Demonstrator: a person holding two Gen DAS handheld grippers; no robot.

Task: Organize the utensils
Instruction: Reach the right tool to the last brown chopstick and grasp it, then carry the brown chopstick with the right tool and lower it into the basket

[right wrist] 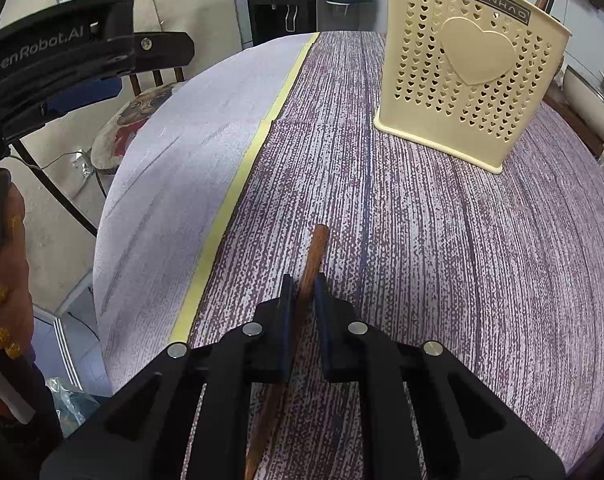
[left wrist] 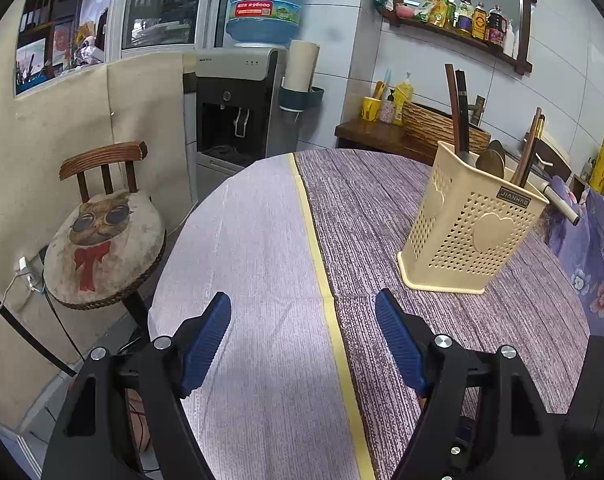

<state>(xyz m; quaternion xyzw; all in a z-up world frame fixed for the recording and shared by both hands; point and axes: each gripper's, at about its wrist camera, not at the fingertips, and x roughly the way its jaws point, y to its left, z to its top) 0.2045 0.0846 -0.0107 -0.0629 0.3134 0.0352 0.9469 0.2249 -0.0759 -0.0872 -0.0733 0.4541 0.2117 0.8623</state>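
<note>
A cream perforated utensil holder (left wrist: 469, 220) with heart shapes stands on the round table (left wrist: 262, 240); it also shows in the right wrist view (right wrist: 465, 64). It holds dark knife handles (left wrist: 459, 108), a spoon (left wrist: 490, 162) and brown chopsticks (left wrist: 529, 152). My left gripper (left wrist: 303, 332) is open and empty above the table, left of the holder. My right gripper (right wrist: 302, 292) is shut on a brown wooden stick (right wrist: 315, 252), a chopstick or utensil handle, whose end points toward the holder. The left gripper's body (right wrist: 62, 64) shows at the upper left of the right wrist view.
A yellow tape line (left wrist: 321, 276) splits the table cloth into a pale and a purple half. A chair with a cat cushion (left wrist: 102, 240) stands left of the table. A water dispenser (left wrist: 238, 108) stands behind. A rolling pin (left wrist: 561, 204) lies right of the holder.
</note>
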